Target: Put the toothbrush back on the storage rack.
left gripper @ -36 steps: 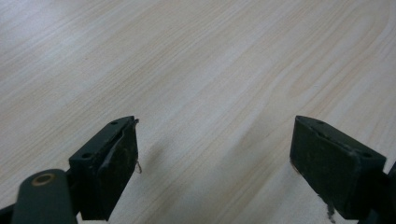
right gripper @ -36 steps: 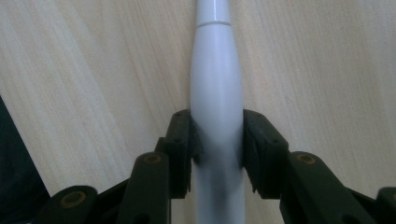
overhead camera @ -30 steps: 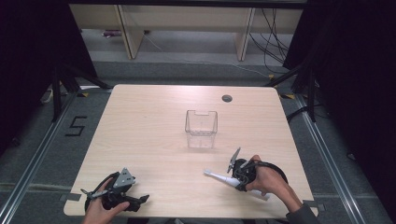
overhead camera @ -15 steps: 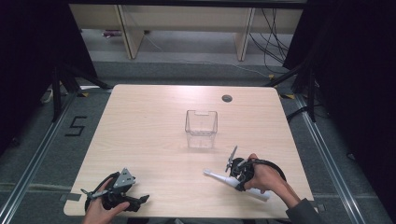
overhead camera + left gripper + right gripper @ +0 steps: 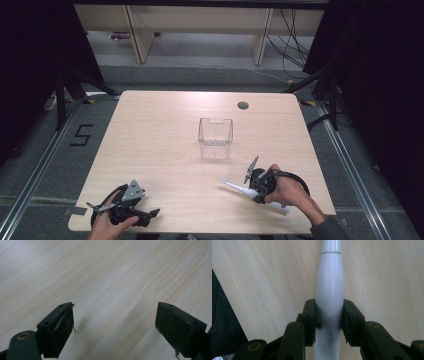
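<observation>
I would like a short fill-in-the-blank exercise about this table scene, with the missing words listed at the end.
1. The right gripper is shut on a white ____-shaped tool.
2. The jaws of the left gripper stand ____, with nothing between them.
3. The clear container stands near the middle of the ____.
4. The white tool lies ____ the container, not inside it.

Missing words: pen; open; table; outside

A slim white electric toothbrush [image 5: 239,186], smooth and glossy, lies slanted low over the counter's [image 5: 160,145] near right, clamped mid-handle in the right gripper [image 5: 256,186].
</observation>
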A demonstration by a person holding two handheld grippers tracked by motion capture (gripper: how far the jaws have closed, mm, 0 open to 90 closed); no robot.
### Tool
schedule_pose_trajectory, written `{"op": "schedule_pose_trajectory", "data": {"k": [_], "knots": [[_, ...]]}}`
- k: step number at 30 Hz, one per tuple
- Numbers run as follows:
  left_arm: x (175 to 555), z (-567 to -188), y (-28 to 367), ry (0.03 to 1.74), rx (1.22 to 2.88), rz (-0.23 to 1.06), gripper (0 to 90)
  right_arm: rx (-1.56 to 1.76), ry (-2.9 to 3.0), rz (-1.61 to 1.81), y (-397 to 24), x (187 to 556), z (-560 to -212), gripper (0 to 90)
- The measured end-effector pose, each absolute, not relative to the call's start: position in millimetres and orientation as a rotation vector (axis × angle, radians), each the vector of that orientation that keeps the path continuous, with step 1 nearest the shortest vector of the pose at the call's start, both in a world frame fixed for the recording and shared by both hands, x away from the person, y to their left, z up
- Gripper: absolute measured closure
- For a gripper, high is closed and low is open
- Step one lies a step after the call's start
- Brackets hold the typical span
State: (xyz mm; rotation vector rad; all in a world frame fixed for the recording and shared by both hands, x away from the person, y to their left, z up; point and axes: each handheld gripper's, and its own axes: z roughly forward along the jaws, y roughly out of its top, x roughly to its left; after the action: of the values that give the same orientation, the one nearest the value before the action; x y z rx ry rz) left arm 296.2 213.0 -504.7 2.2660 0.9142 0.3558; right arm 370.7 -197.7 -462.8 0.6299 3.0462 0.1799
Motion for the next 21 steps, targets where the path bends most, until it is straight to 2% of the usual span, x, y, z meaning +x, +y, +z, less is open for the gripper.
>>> {"op": "schedule_pose_trajectory", "data": {"k": [11,21], "knots": [[296,-505,213,0.914,2.258,0.357,14.9,0.717,2.882,0.58,-228,370,-430,67.1],[297,-504,214,0.907,2.267,0.359,14.9,0.79,2.727,0.827,-243,382,-420,67.1]]}}
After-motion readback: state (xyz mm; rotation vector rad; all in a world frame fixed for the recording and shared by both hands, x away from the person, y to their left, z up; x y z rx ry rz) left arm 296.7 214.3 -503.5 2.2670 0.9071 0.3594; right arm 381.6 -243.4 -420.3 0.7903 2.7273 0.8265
